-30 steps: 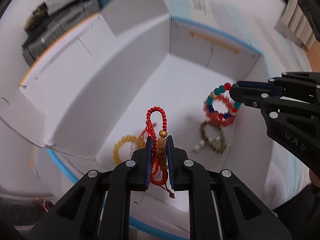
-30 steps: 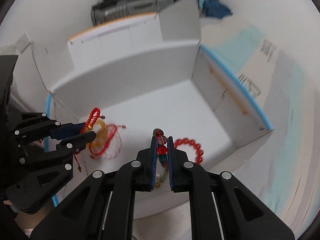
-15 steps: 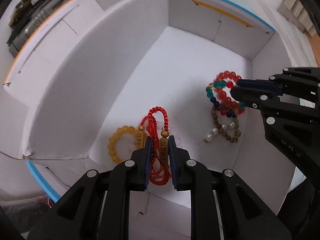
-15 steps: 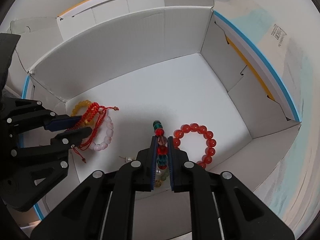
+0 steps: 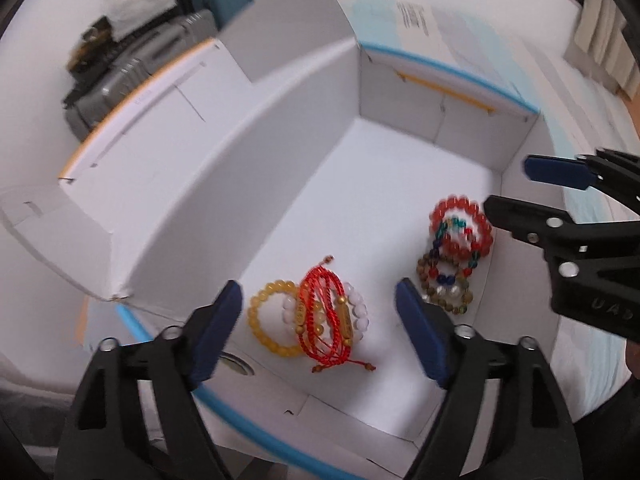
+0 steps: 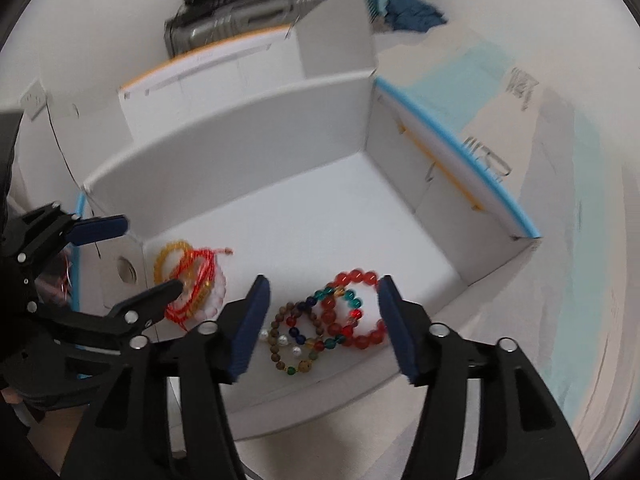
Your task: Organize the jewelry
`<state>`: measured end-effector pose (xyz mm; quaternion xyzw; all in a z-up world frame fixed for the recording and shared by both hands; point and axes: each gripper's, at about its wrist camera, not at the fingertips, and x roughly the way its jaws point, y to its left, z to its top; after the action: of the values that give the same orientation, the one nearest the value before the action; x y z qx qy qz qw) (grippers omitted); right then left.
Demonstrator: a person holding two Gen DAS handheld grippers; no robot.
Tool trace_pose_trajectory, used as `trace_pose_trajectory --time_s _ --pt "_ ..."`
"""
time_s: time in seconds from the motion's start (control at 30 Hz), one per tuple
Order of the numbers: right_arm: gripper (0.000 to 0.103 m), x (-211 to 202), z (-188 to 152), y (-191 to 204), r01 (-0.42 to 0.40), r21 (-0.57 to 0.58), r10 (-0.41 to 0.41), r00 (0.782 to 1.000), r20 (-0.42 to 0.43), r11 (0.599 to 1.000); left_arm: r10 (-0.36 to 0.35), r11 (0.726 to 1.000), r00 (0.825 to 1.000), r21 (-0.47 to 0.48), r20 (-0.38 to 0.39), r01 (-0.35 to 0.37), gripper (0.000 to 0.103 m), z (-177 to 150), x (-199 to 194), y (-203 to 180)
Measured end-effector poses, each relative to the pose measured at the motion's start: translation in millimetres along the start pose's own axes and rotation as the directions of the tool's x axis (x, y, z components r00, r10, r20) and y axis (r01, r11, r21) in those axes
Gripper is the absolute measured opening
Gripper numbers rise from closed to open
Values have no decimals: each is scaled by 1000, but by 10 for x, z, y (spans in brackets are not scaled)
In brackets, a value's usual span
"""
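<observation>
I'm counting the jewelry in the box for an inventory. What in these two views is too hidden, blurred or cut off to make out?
- Left wrist view: white bead bracelet mostly covered by the red cord bracelet.
- Left wrist view: motion blur merges the red bead bracelet with the multicolour bracelet lying on it.
- Right wrist view: left hand-held gripper covers part of the yellow bead bracelet pile.
- Both views: the box flap print is unreadable.
</observation>
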<state>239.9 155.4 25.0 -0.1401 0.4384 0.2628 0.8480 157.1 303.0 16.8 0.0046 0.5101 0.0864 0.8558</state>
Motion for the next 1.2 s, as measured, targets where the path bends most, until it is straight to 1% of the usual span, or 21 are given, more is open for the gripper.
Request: trace_pose_trajectory --time_s 0.07,0.13,0.2,0.23,0.3,0.37,0.47,0.57,0.7,0.83,0.97,1.07,1.2 --pt "70 -166 21 -38 18 17 -19 998 62 1000 11 1000 999 -18 42 -10 91 8 -95 13" --pt "74 -297 27 -59 26 26 -28 995 100 999 14 1000 996 -29 89 -12 97 -15 -236 15" --pt "82 -448 8 -88 27 38 -32 990 140 999 8 999 993 -43 116 -3 97 -47 -349 9" --pt "83 -533 -8 -98 26 45 -33 987 160 999 5 999 992 -45 123 0 97 -62 -395 -4" --pt "89 -641 -33 -113 34 47 -42 982 185 998 25 998 988 -54 152 -17 97 -115 -534 -43" --pt "93 -772 -80 -127 34 53 -44 978 206 998 30 998 982 -67 186 -18 97 -152 -649 -64" --pt "94 -896 -162 -106 35 56 -46 976 212 998 44 996 971 -81 235 -26 97 -229 -809 -131" --pt "95 -1033 -283 -70 44 57 -56 972 226 997 67 996 964 -70 259 -50 97 -327 -959 -203" --pt "96 -1206 -459 -41 55 65 -69 968 242 996 84 995 963 -82 255 -65 97 -466 -1071 -260" --pt "96 -1362 -641 29 89 60 -102 959 266 994 118 989 957 -114 264 -91 97 -610 -1168 -295" --pt "96 -1500 -803 83 101 76 -119 952 282 992 155 983 950 -136 271 -122 97 -736 -1231 -347" --pt "96 -1577 -912 120 107 84 -127 949 289 991 161 982 947 -138 277 -126 97 -820 -1286 -389" --pt "96 -1650 -1044 186 111 95 -134 948 289 989 138 984 947 -151 289 -97 97 -934 -1376 -406"
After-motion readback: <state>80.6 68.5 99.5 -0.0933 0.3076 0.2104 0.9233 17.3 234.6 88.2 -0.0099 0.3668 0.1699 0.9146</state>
